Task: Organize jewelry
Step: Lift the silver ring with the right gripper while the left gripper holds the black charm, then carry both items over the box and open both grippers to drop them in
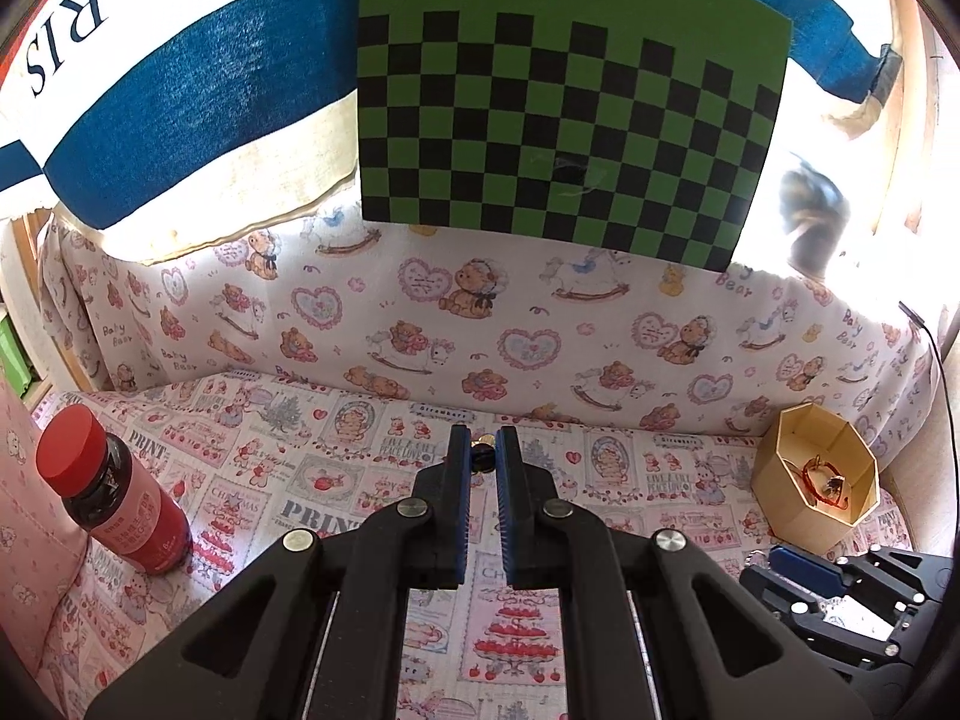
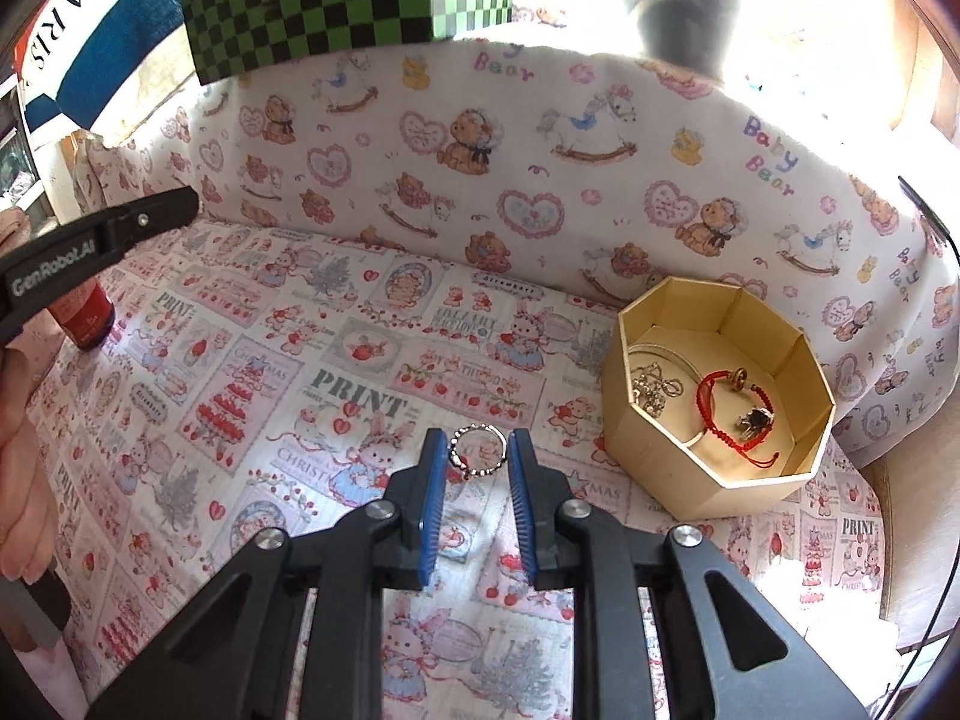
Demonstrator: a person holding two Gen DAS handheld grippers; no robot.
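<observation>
My left gripper is shut on a small dark jewelry piece with a gold part, held above the patterned cloth. My right gripper holds a thin beaded ring between its fingertips, low over the cloth. An octagonal gold box stands to the right of the right gripper; inside lie a red cord bracelet, a silver chain and a small dark charm. The box also shows at the right of the left wrist view.
A red-capped bottle stands at the left on the cloth. A bear-print cushion backs the surface, with a green checkered board above. The left gripper's body reaches in at the right wrist view's left edge.
</observation>
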